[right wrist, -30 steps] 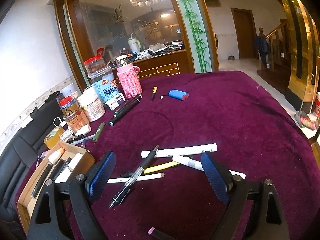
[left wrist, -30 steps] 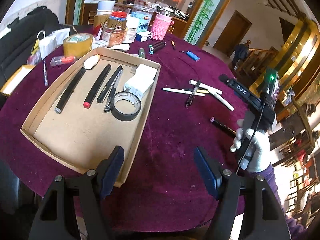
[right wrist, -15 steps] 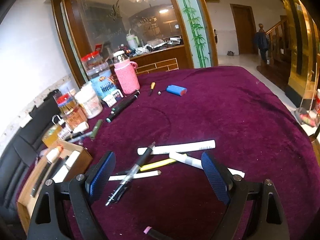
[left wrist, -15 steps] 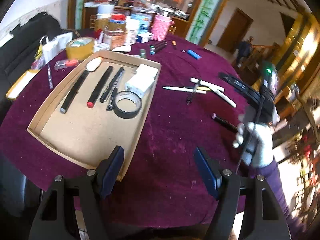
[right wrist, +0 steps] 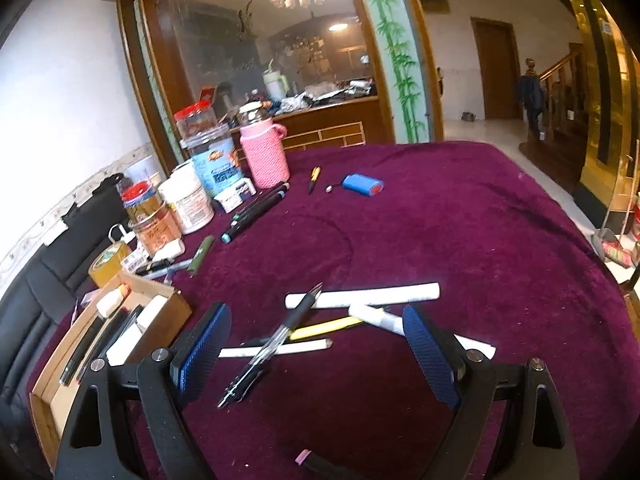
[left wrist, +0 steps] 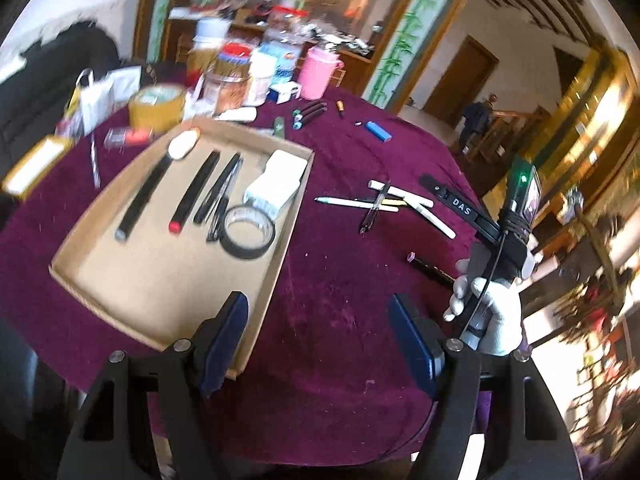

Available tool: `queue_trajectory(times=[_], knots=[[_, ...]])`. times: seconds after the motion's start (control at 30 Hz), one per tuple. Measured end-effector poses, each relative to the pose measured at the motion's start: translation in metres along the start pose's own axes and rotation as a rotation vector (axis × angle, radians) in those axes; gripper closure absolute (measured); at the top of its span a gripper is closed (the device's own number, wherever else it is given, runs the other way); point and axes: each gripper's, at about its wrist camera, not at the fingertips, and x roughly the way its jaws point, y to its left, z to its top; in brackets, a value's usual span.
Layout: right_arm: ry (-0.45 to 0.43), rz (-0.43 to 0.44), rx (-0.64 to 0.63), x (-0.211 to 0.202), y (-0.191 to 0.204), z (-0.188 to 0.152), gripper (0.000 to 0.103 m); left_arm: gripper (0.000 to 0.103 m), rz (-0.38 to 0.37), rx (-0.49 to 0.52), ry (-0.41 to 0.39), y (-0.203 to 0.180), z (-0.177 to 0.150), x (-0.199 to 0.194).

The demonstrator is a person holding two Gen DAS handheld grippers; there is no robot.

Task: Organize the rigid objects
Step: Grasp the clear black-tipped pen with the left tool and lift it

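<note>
Hovering wide apart and gripping nothing: right gripper (right wrist: 316,344), ribbed blue pads over a crossed heap of pens (right wrist: 320,320) on plush maroon cloth (right wrist: 460,240). Likewise gaping and empty: left gripper (left wrist: 320,336) at the near right corner of a flat cardboard tray (left wrist: 168,280) holding markers (left wrist: 192,196) and a tape roll (left wrist: 248,232).

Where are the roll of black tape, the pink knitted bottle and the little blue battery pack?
black tape (left wrist: 249,232), left wrist view, on its ring
pink knitted bottle (right wrist: 265,156), right wrist view, on its knit sleeve
blue battery pack (right wrist: 362,185), right wrist view, mid-body
</note>
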Motion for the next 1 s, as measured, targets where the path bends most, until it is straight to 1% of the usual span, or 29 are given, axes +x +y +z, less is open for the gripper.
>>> queue_trajectory(times=[0.07, 0.1, 0.17, 0.23, 0.27, 0.3, 0.4, 0.43, 0.5, 0.53, 0.63, 0.73, 0.77, 0.8, 0.83, 0.87, 0.9, 0.93, 1.0], knots=[[0.0, -0.003, 0.009, 0.0, -0.003, 0.003, 0.013, 0.028, -0.018, 0.023, 0.003, -0.002, 0.007, 0.005], [-0.007, -0.001, 0.012, -0.002, -0.006, 0.004, 0.013, 0.025, -0.021, 0.029, 0.008, -0.002, 0.01, 0.009], [-0.021, -0.012, 0.009, -0.008, -0.014, 0.009, 0.013, 0.024, -0.025, 0.058, 0.04, -0.005, 0.017, 0.024], [-0.029, -0.027, 0.029, -0.017, -0.03, 0.018, 0.012, 0.024, -0.029, 0.099, 0.086, -0.011, 0.024, 0.043], [-0.032, -0.028, 0.043, -0.019, -0.038, 0.022, 0.009, 0.024, -0.027, 0.114, 0.108, -0.015, 0.029, 0.056], [-0.037, -0.034, 0.06, -0.02, -0.047, 0.026, 0.009, 0.024, -0.03, 0.119, 0.124, -0.017, 0.033, 0.066], [-0.045, -0.071, 0.107, -0.013, -0.076, 0.028, 0.008, 0.024, -0.069, 0.142, 0.165, -0.037, 0.054, 0.105], [-0.029, -0.081, 0.139, -0.004, -0.089, 0.025, 0.009, 0.024, -0.074, 0.173, 0.172, -0.048, 0.061, 0.117], [0.05, -0.098, 0.199, 0.011, -0.102, 0.024, 0.009, 0.024, -0.06, 0.26, 0.189, -0.071, 0.073, 0.149], [0.055, -0.082, 0.228, 0.014, -0.108, 0.025, 0.009, 0.024, -0.045, 0.289, 0.213, -0.081, 0.079, 0.169], [0.035, -0.089, 0.218, 0.009, -0.109, 0.027, 0.009, 0.024, -0.056, 0.326, 0.272, -0.098, 0.093, 0.211], [0.015, -0.116, 0.174, 0.006, -0.103, 0.029, 0.009, 0.024, -0.024, 0.398, 0.29, -0.115, 0.101, 0.248], [0.019, -0.124, 0.163, 0.008, -0.101, 0.03, 0.009, 0.025, -0.028, 0.42, 0.311, -0.12, 0.099, 0.257], [0.024, -0.125, 0.158, 0.009, -0.1, 0.03, 0.009, 0.042, -0.035, 0.448, 0.349, -0.125, 0.096, 0.267], [0.03, -0.122, 0.155, 0.01, -0.099, 0.03, 0.009, 0.067, -0.037, 0.447, 0.369, -0.127, 0.09, 0.272], [0.033, -0.123, 0.152, 0.011, -0.099, 0.029, 0.009, 0.068, -0.023, 0.458, 0.354, -0.128, 0.088, 0.271], [0.033, -0.126, 0.151, 0.011, -0.099, 0.029, 0.009, 0.083, -0.038, 0.477, 0.351, -0.129, 0.082, 0.267], [0.033, -0.129, 0.149, 0.012, -0.099, 0.029, 0.009, 0.092, -0.069, 0.47, 0.367, -0.127, 0.078, 0.262], [0.034, -0.13, 0.152, 0.012, -0.1, 0.029, 0.009, 0.092, -0.107, 0.446, 0.391, -0.12, 0.066, 0.25]])
